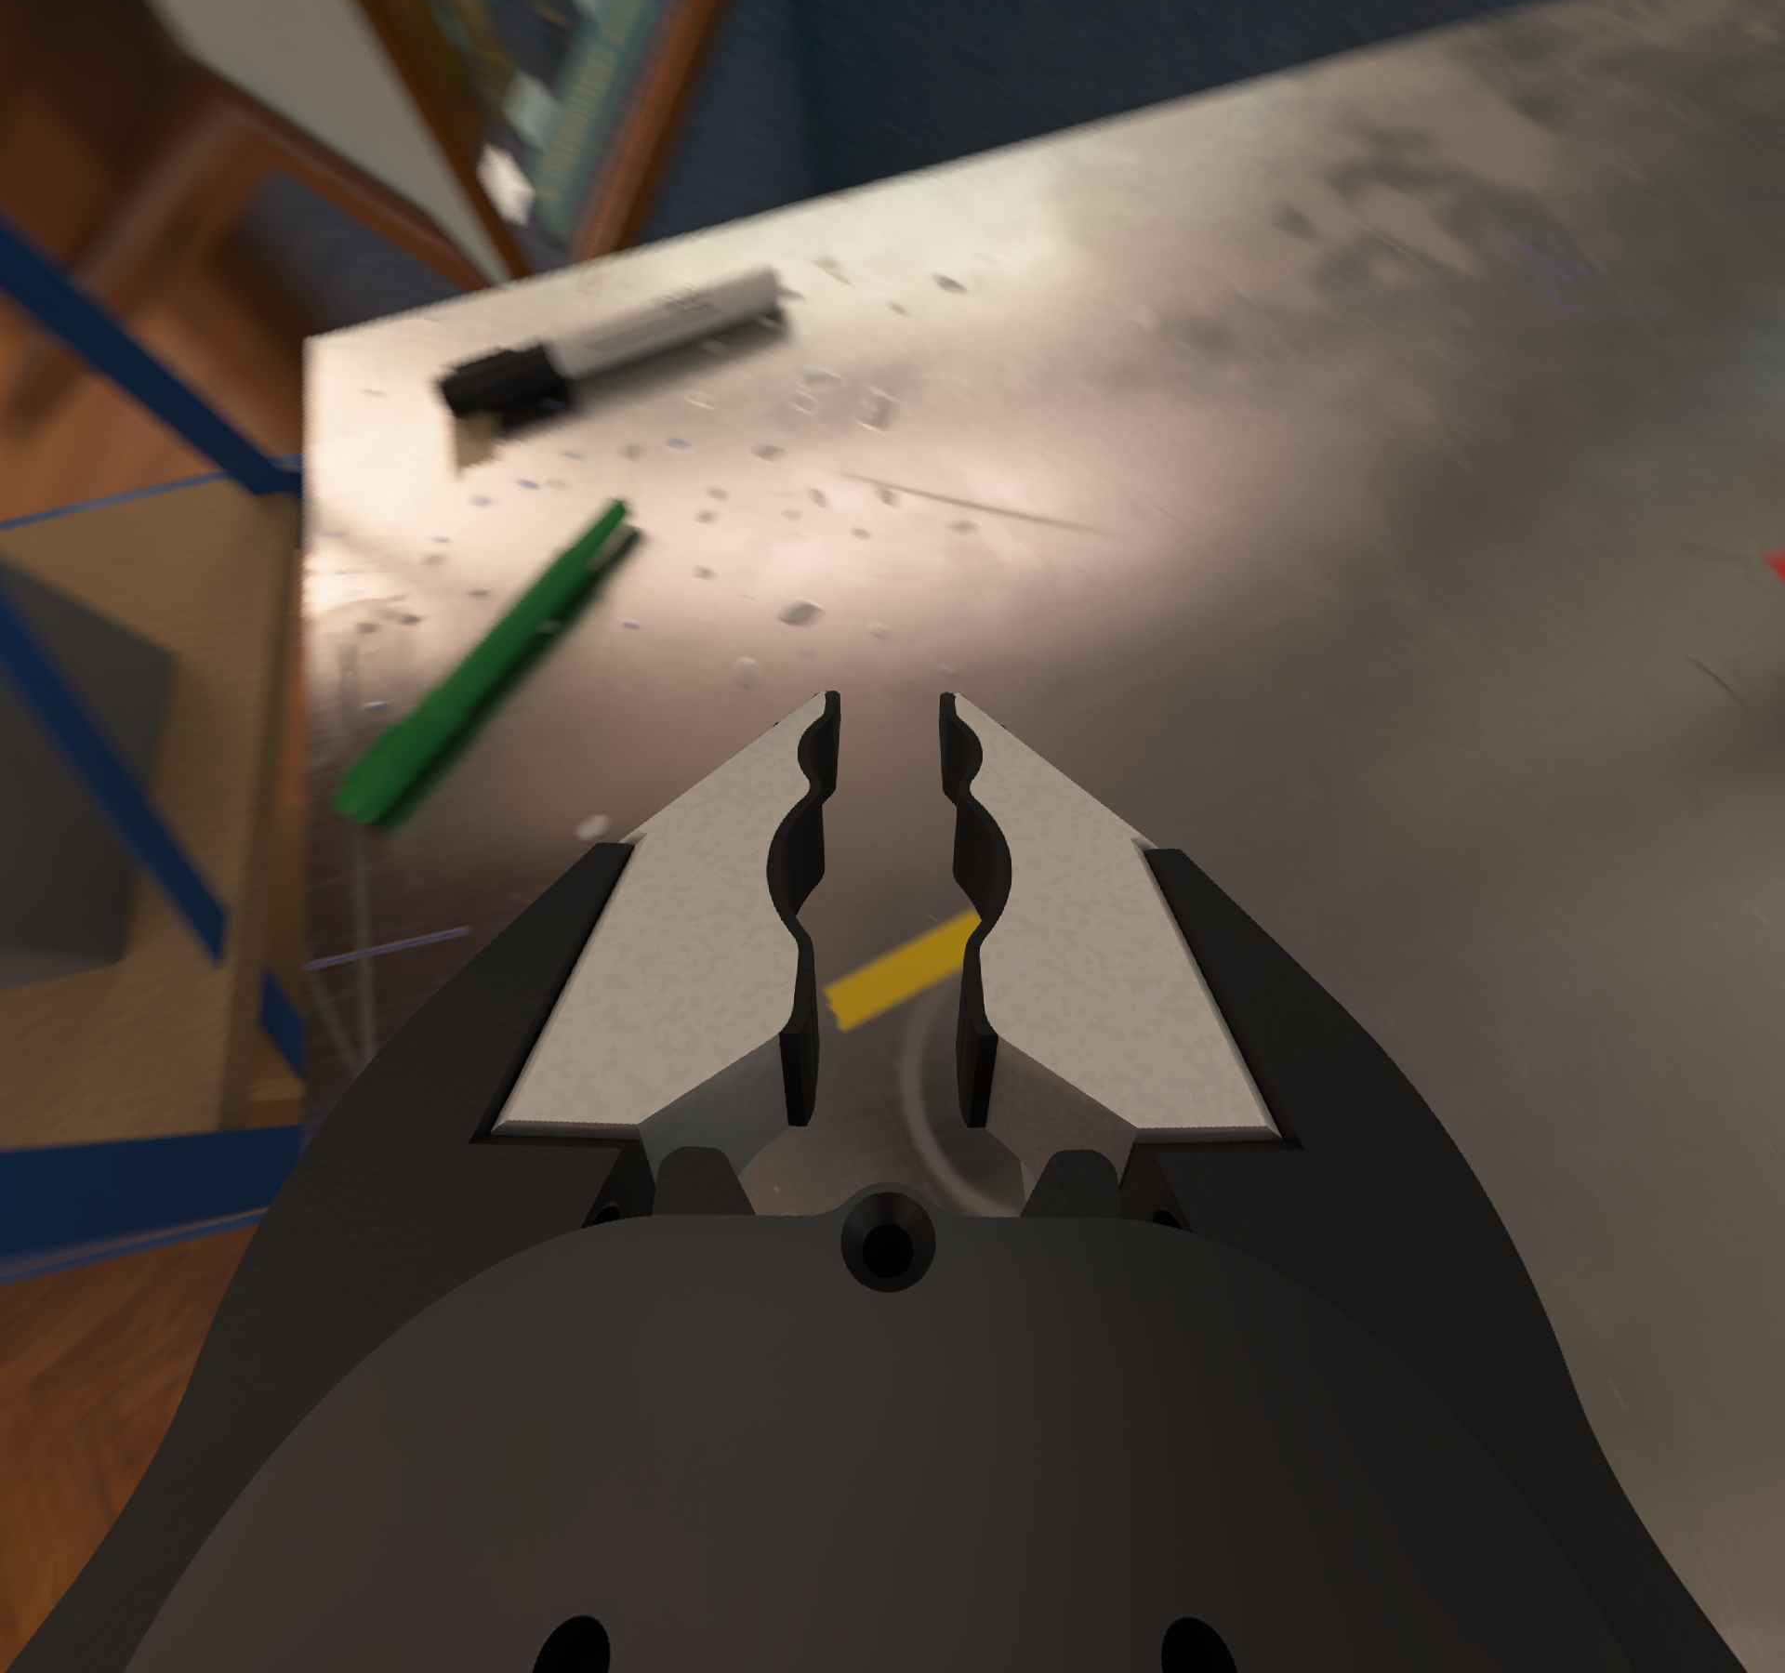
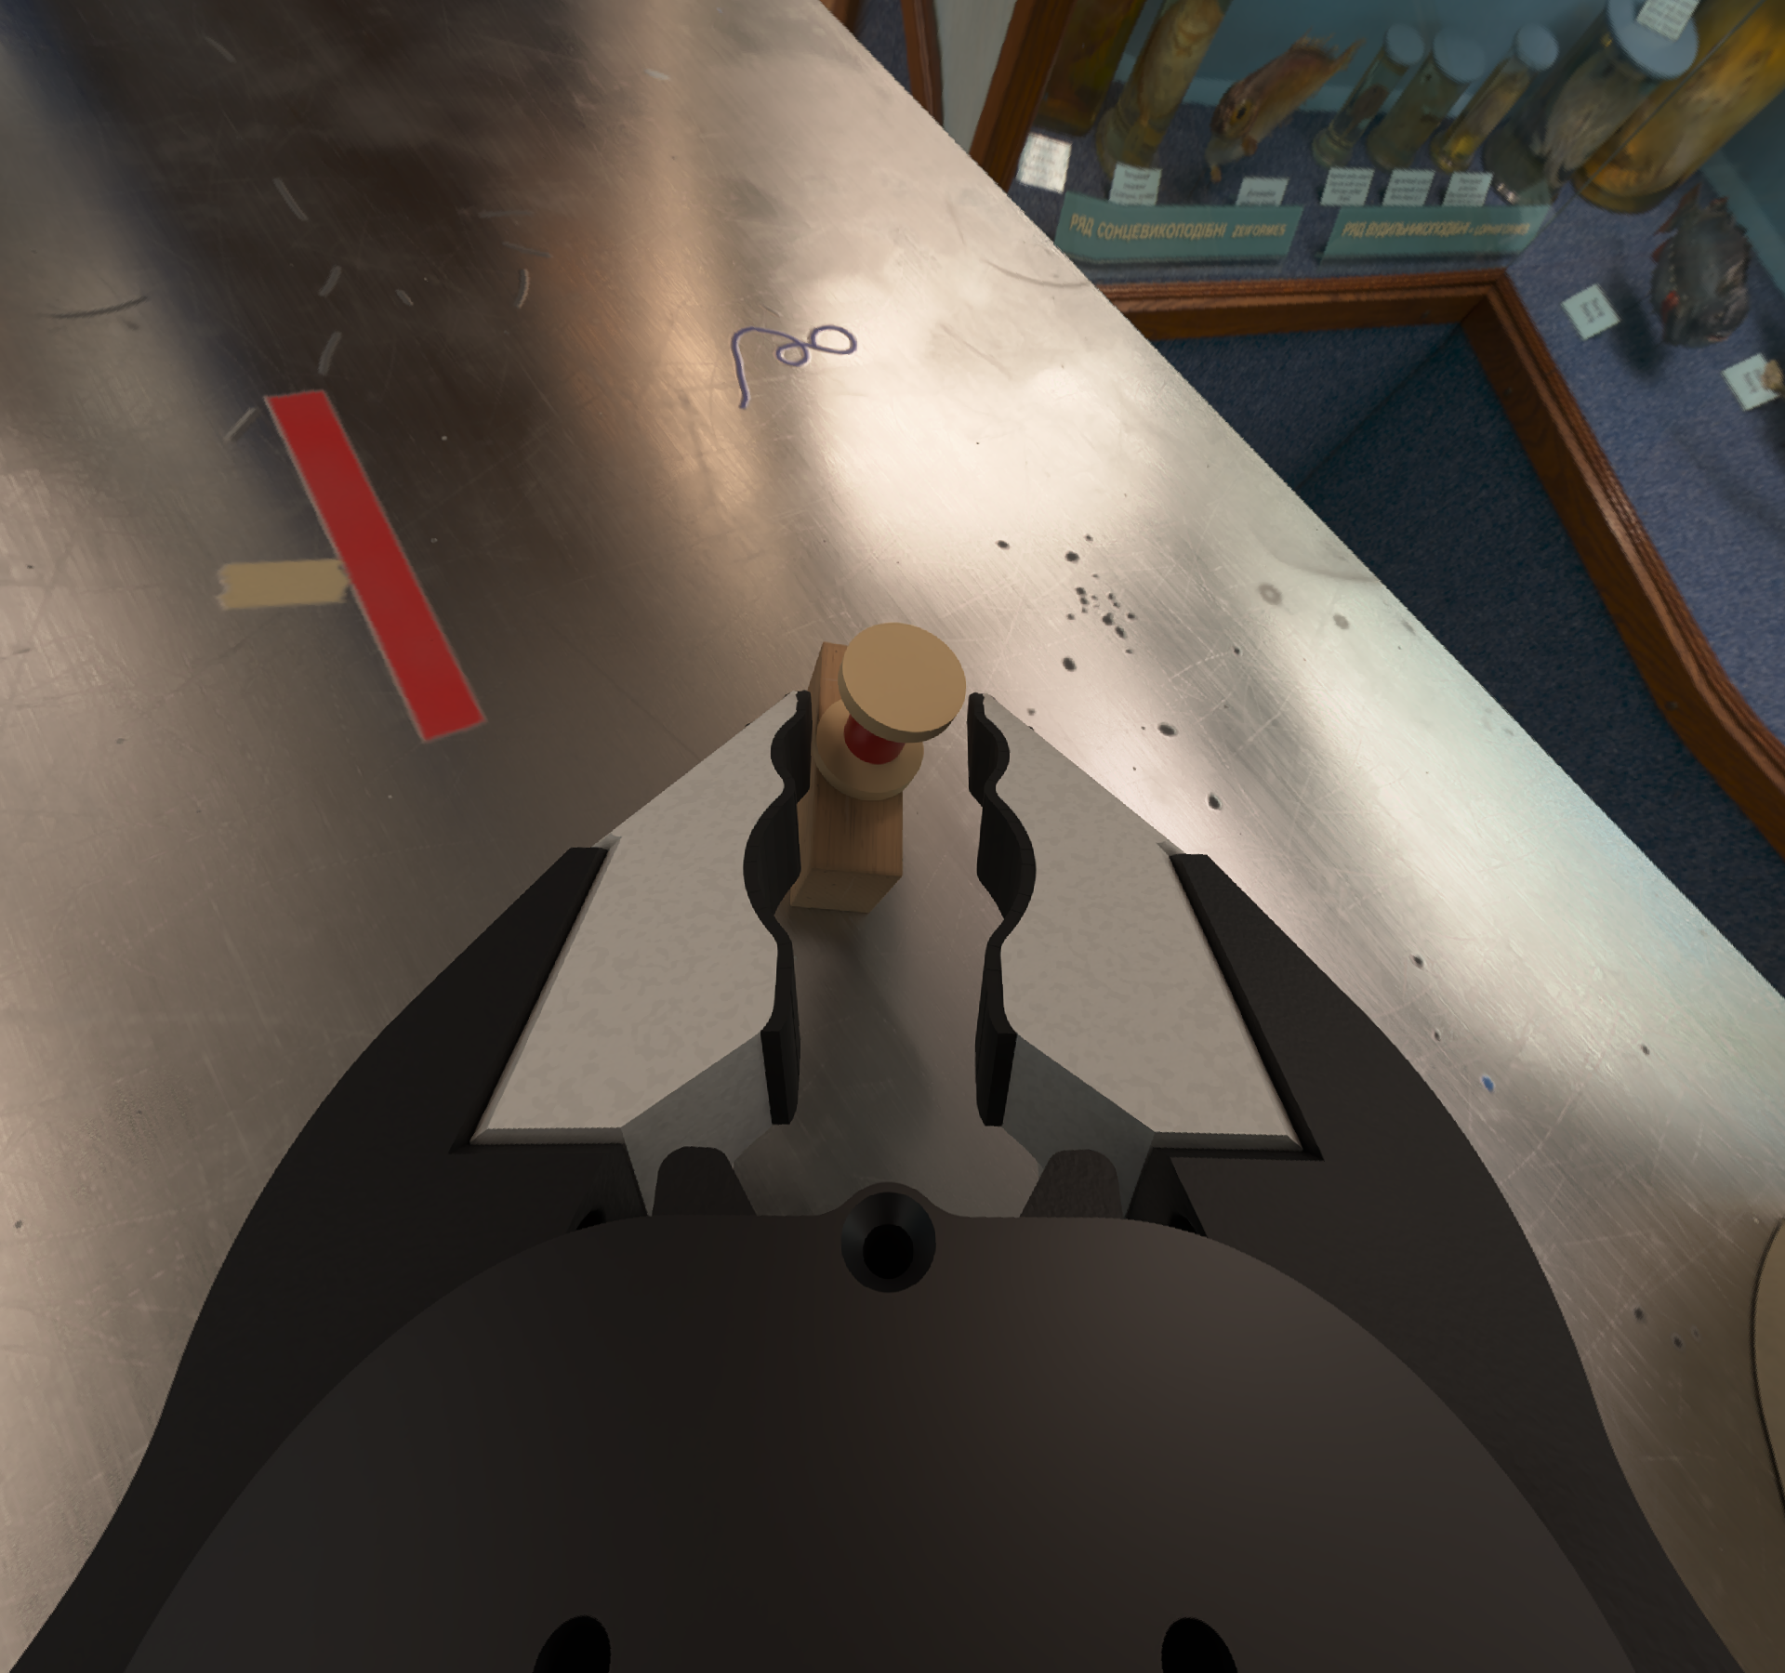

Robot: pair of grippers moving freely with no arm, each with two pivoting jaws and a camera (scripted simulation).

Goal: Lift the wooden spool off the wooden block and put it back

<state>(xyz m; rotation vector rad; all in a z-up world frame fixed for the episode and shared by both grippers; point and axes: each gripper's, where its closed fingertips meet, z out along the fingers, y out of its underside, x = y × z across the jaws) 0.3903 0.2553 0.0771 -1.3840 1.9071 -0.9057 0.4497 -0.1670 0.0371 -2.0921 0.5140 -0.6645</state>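
Note:
In the right wrist view a wooden spool with a red core and two pale discs stands upright on a small wooden block on the metal table. My right gripper is open, seen from above, with a finger on either side of the spool and block and a gap to each. My left gripper is open with a narrow gap and holds nothing above the table. The spool and block do not show in the left wrist view.
A black-and-white marker and a green pen-like stick lie near the table's left edge. Yellow tape lies under the left gripper. Red tape and tan tape lie left of the spool. The table edge runs close on the right.

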